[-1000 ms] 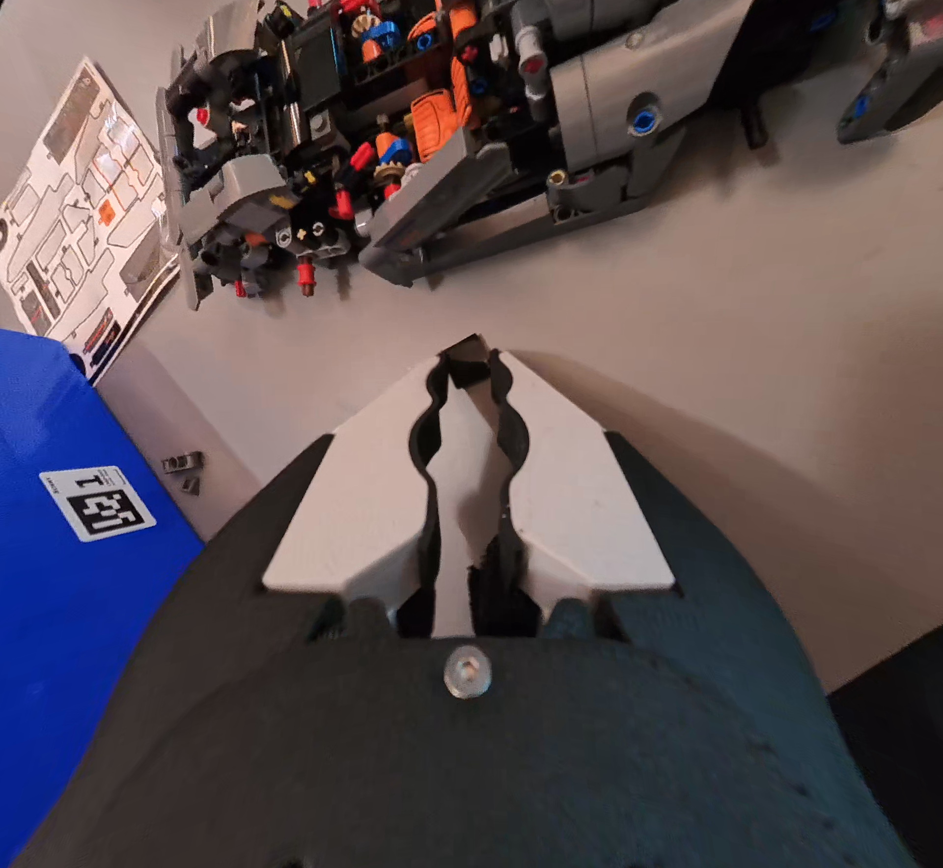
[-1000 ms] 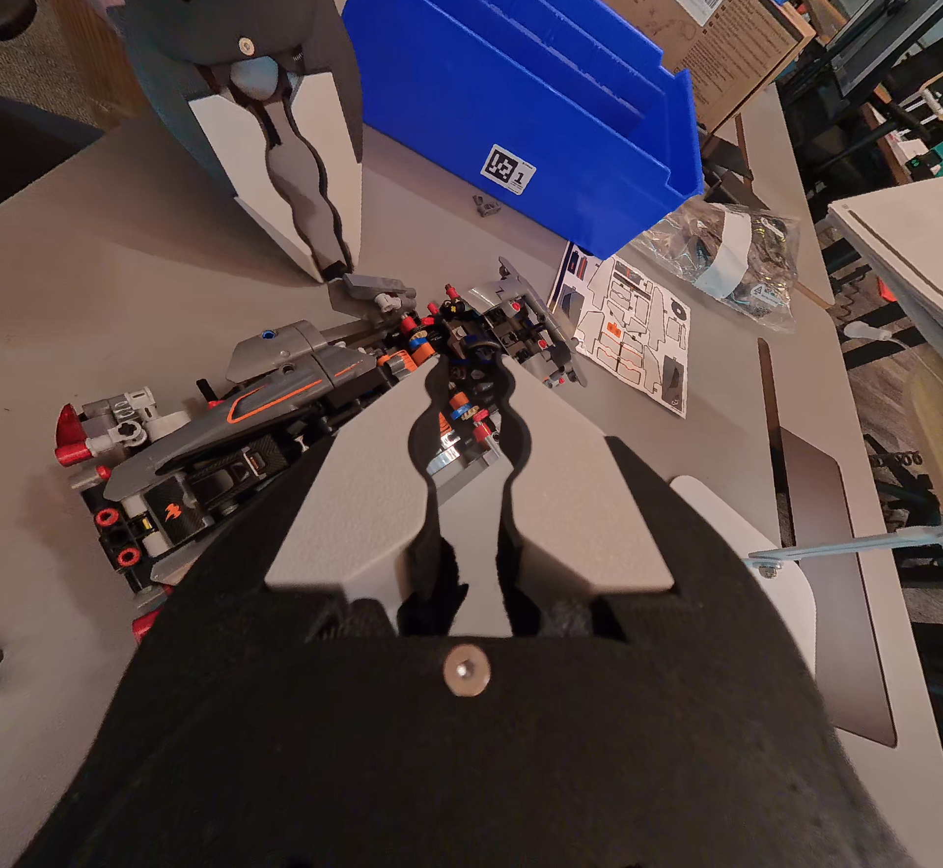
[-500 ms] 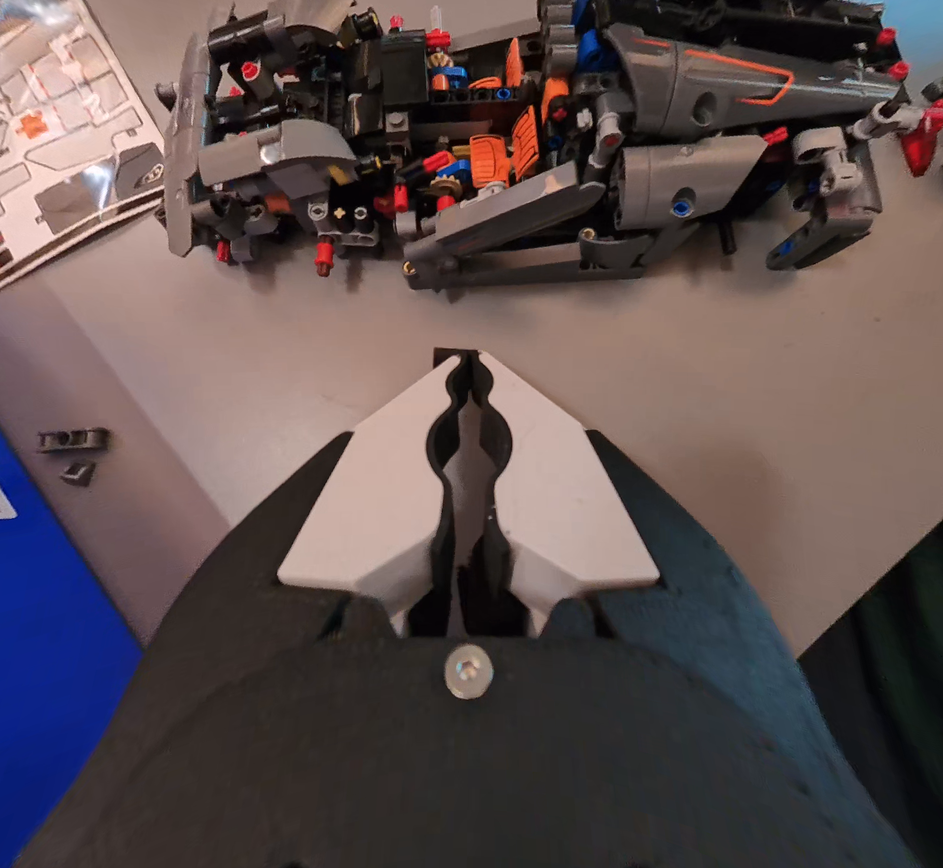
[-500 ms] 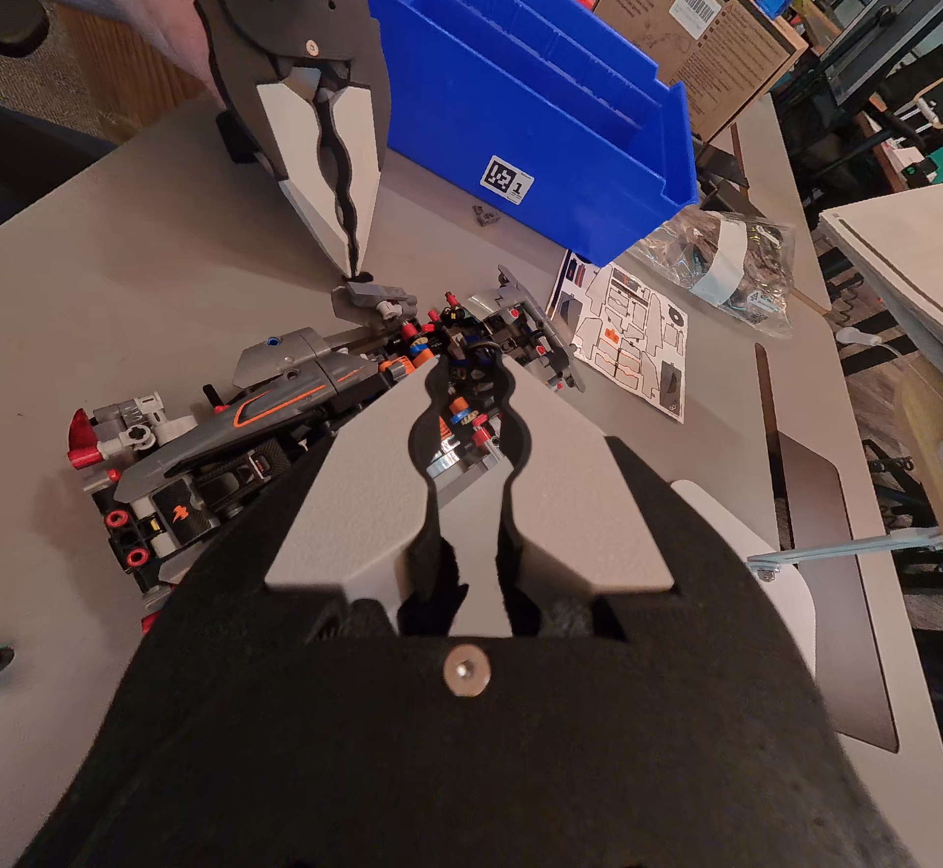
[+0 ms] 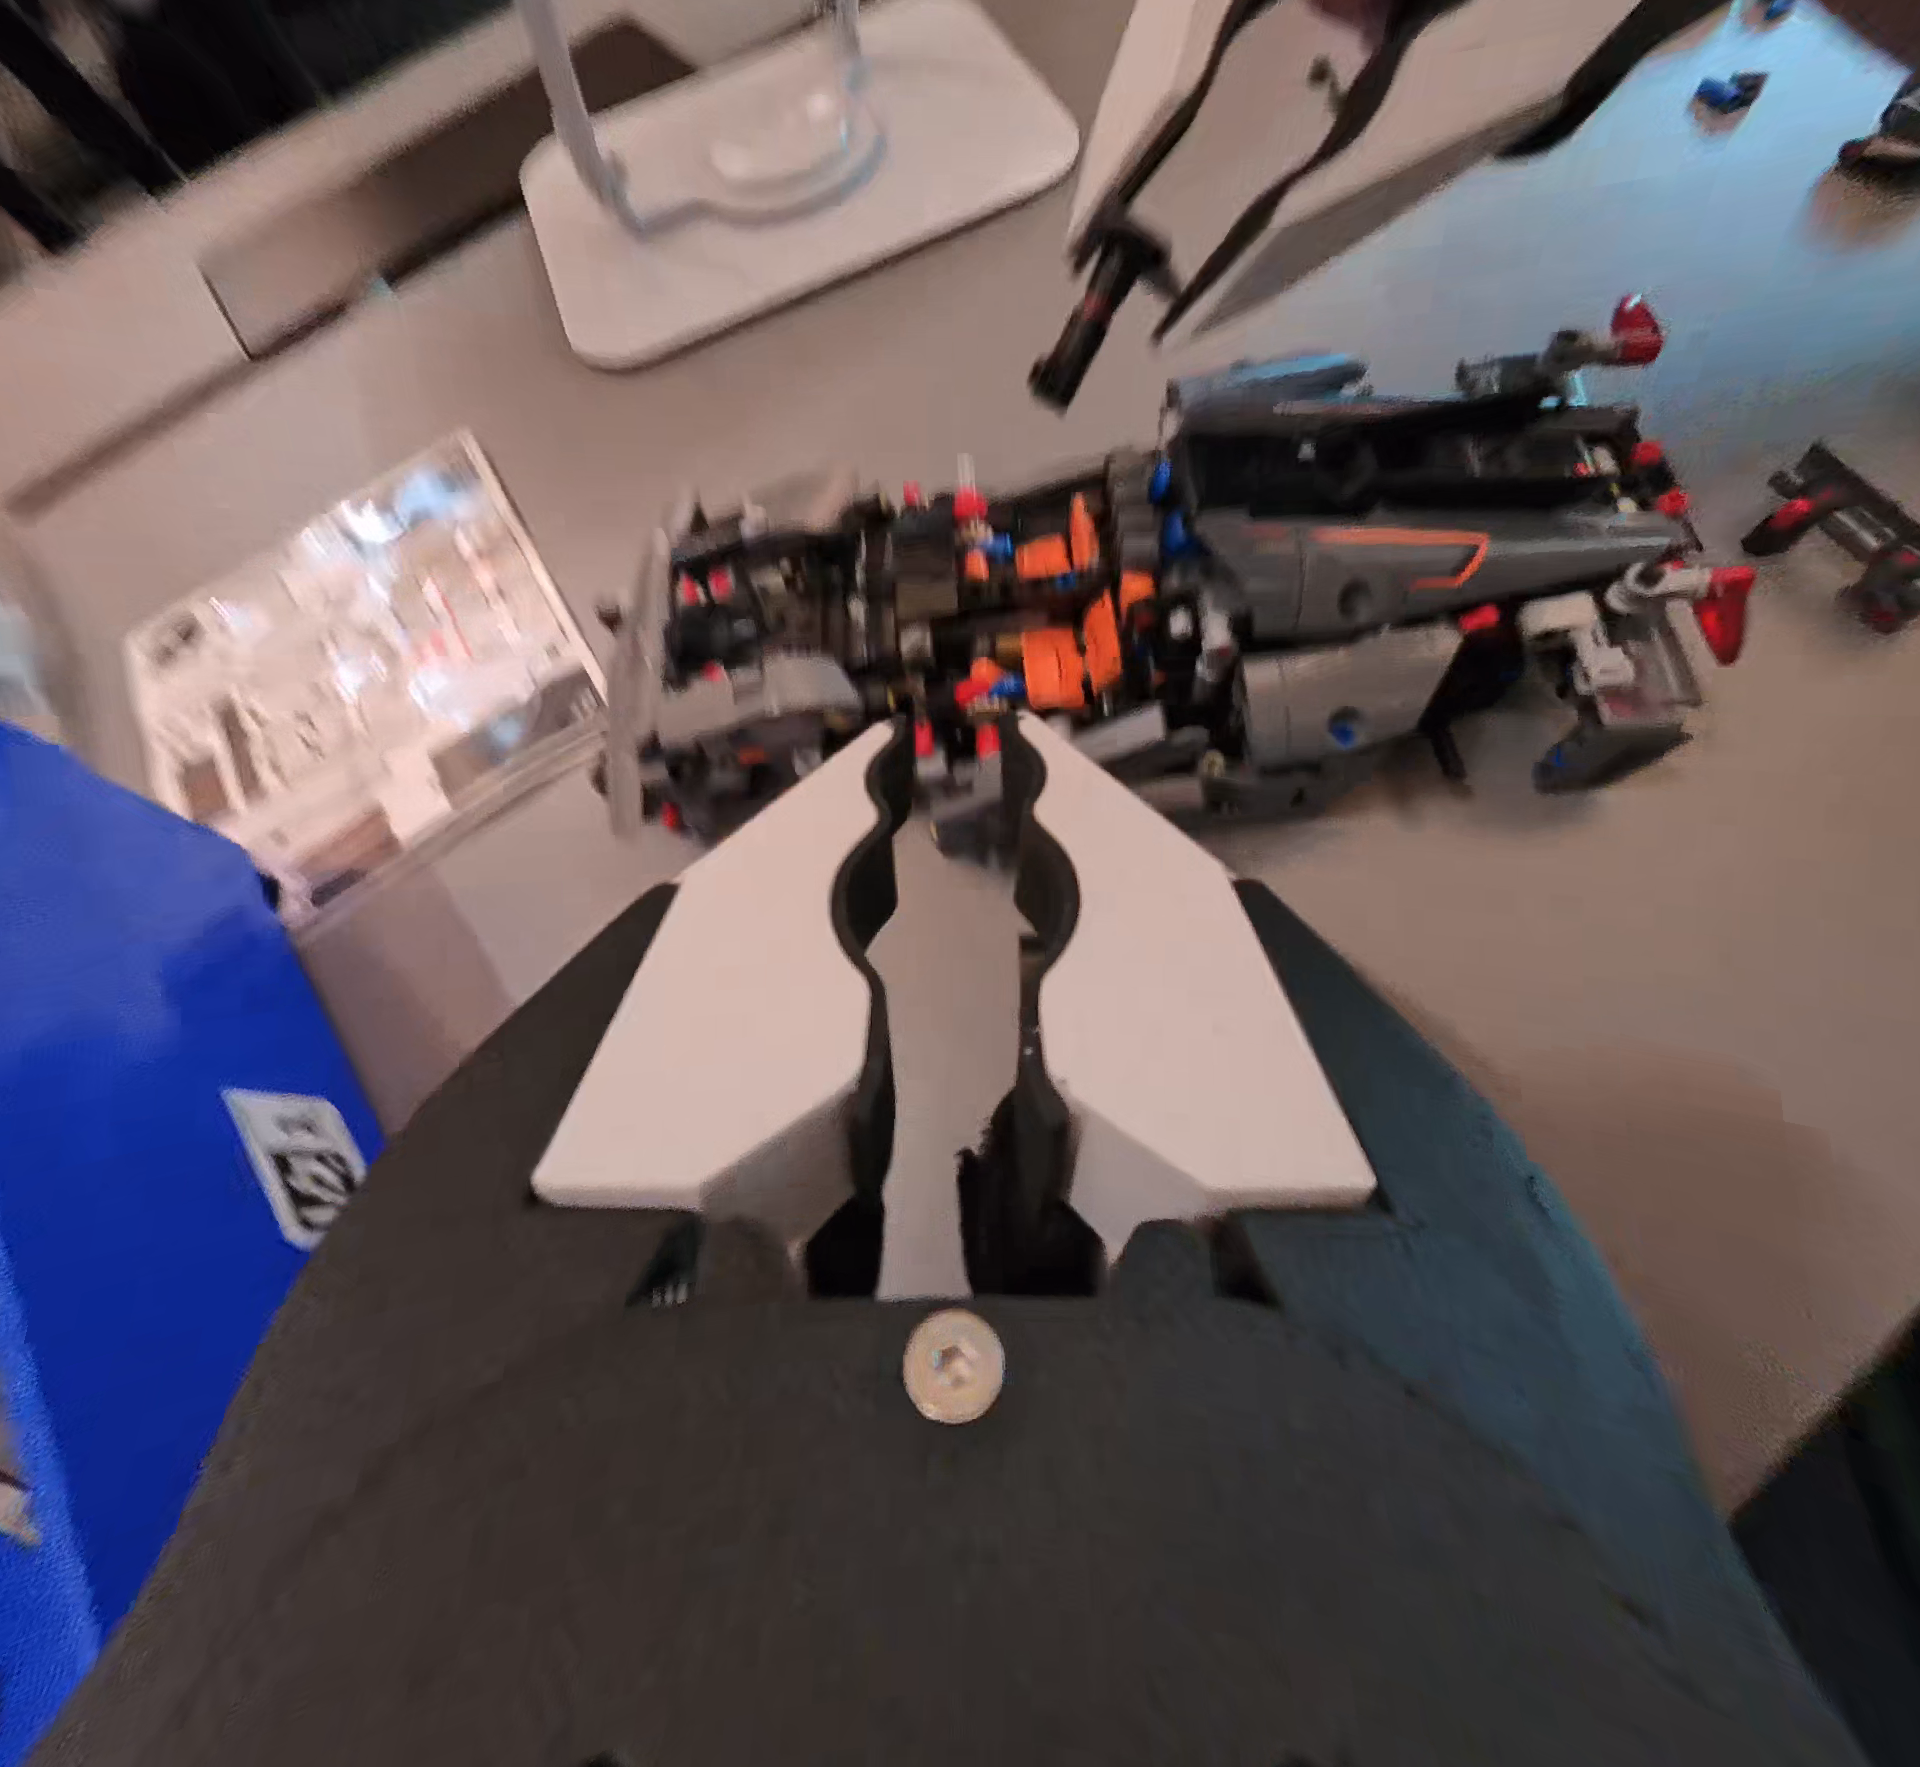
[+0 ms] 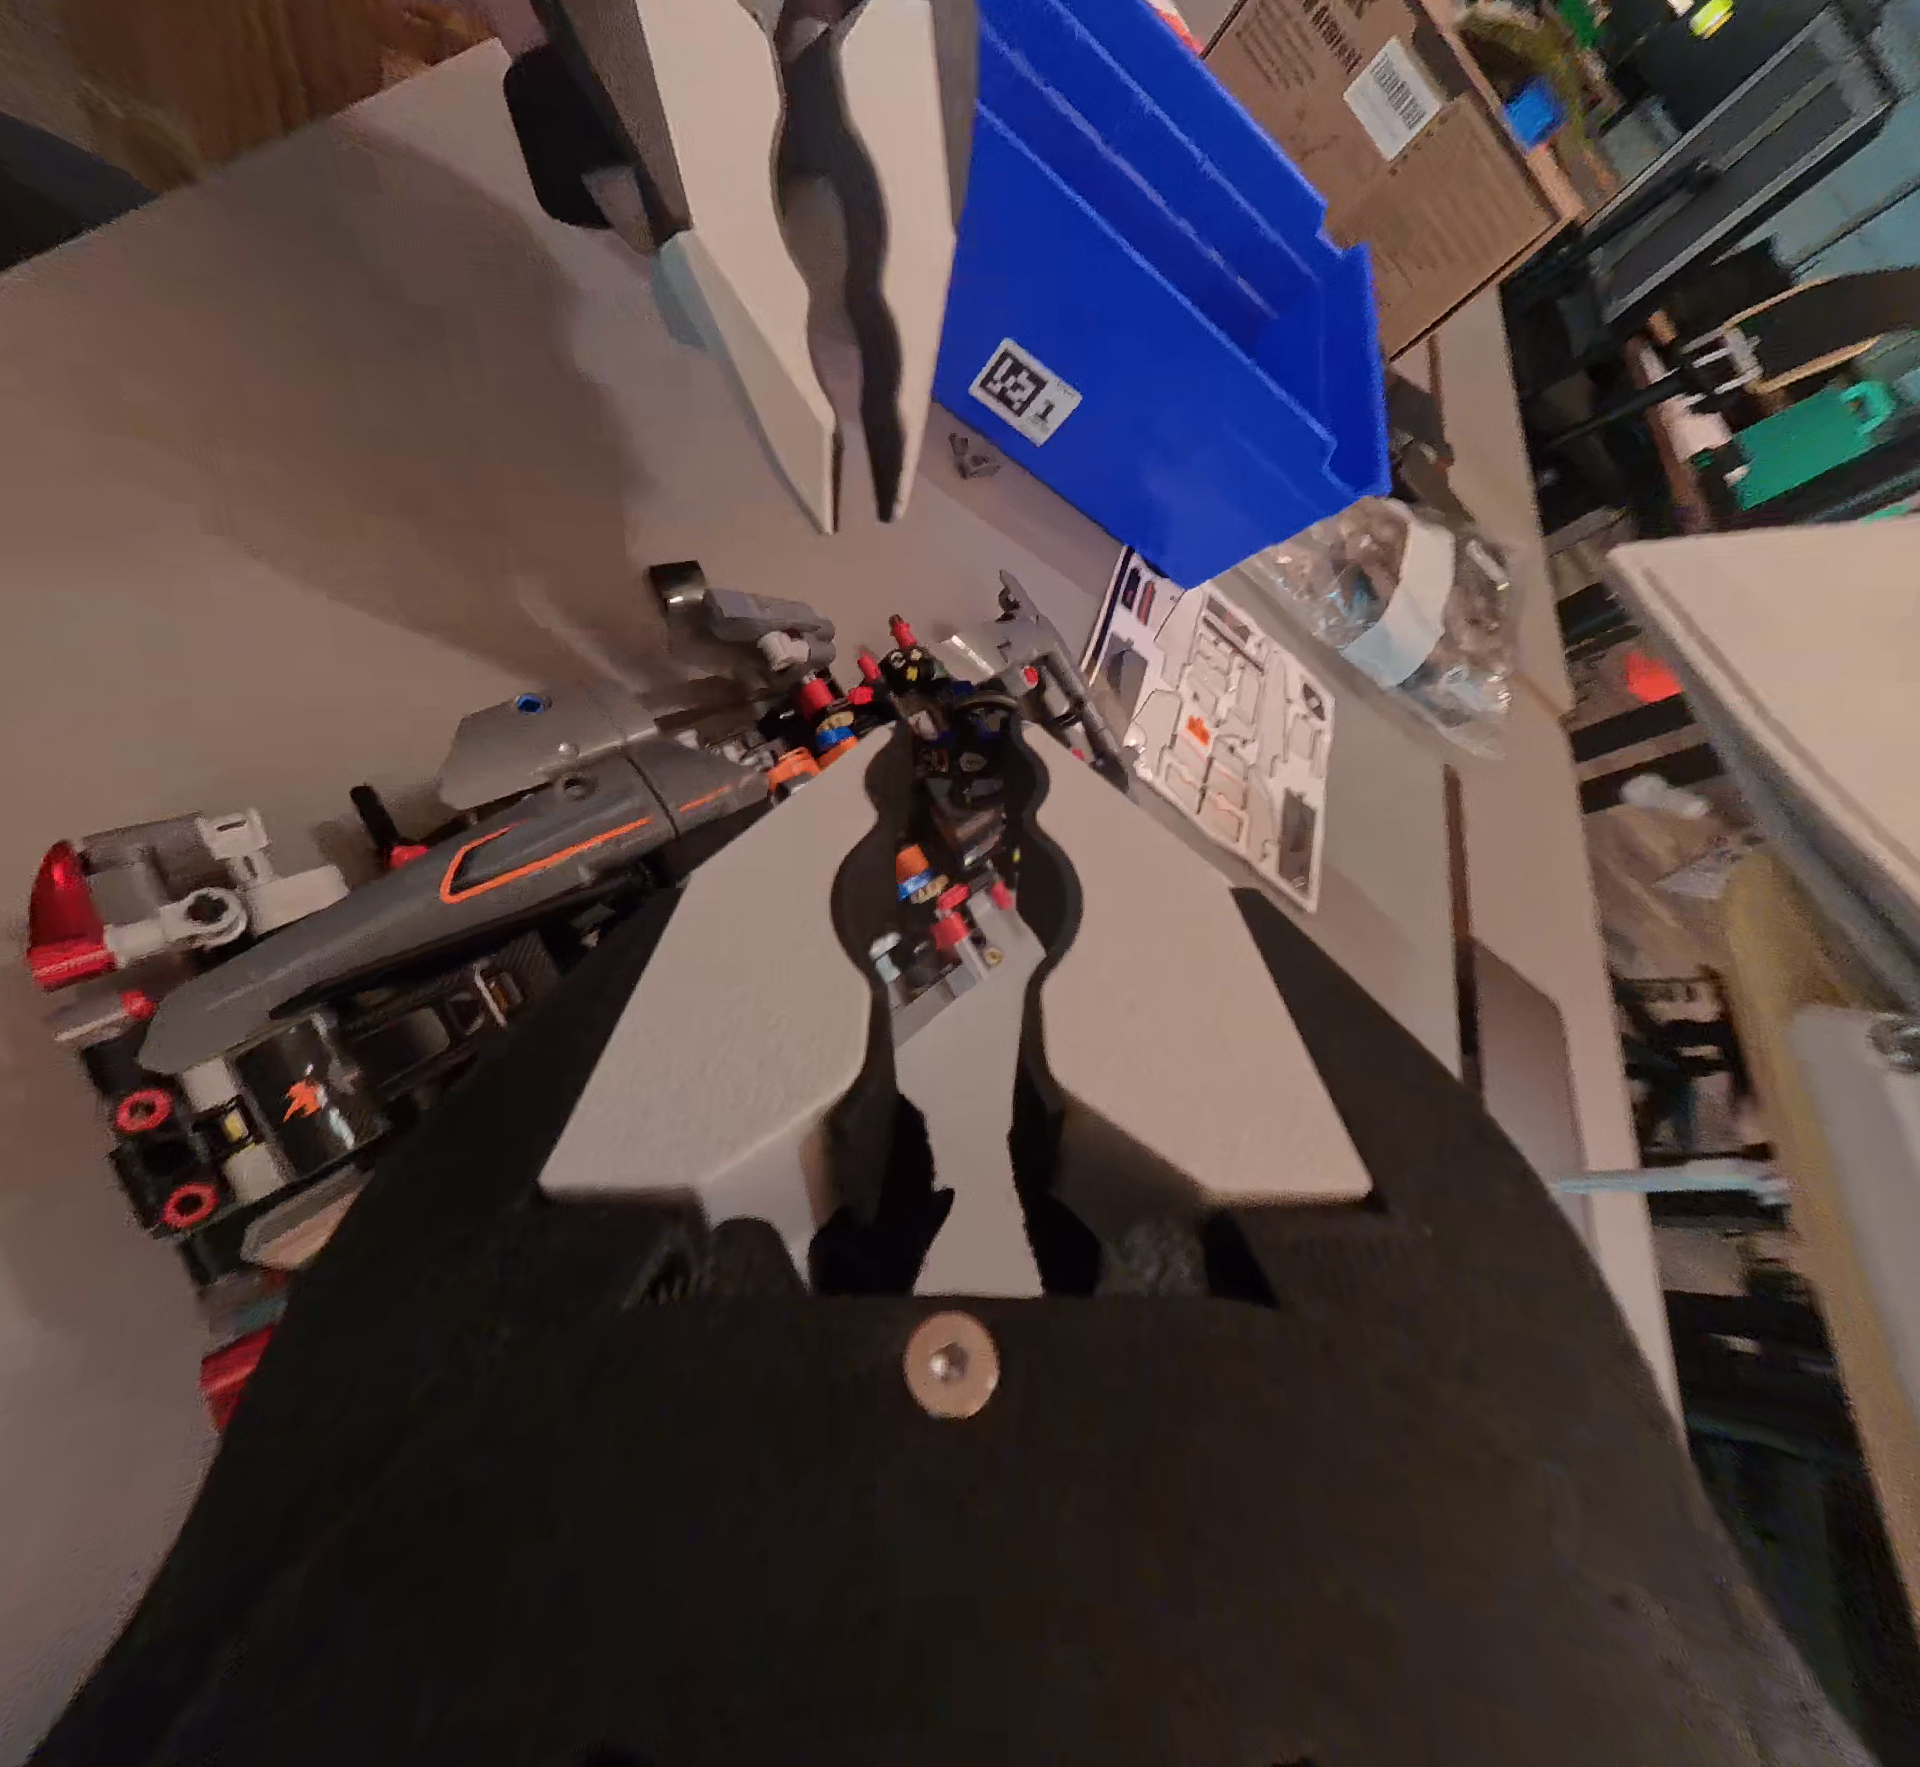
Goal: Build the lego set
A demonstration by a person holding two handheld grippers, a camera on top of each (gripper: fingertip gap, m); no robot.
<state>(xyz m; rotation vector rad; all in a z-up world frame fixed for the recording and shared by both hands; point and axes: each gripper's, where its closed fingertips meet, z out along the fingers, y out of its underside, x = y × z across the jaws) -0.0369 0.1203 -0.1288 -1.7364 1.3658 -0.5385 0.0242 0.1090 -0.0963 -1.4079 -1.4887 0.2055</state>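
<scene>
My left gripper [image 5: 956, 741] is parted and empty above the lego car [image 5: 1143, 637]; my right gripper [image 5: 1127, 283] pinches a black pin [image 5: 1081, 325] (blurred), so descend slowly.

Both wrist views look down from opposite sides — sharing the lego car [image 5: 1195, 616] [image 6: 582, 844].

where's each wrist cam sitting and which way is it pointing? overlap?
Left wrist: on the left tool, low over the table, facing the lego car side-on; own open fingers below, right tool with a dark pin top right.
Right wrist: on the right tool, above the car, facing the blue bin; own fingers below, left tool at top.
Shared: car, bin, sticker sheet.
</scene>
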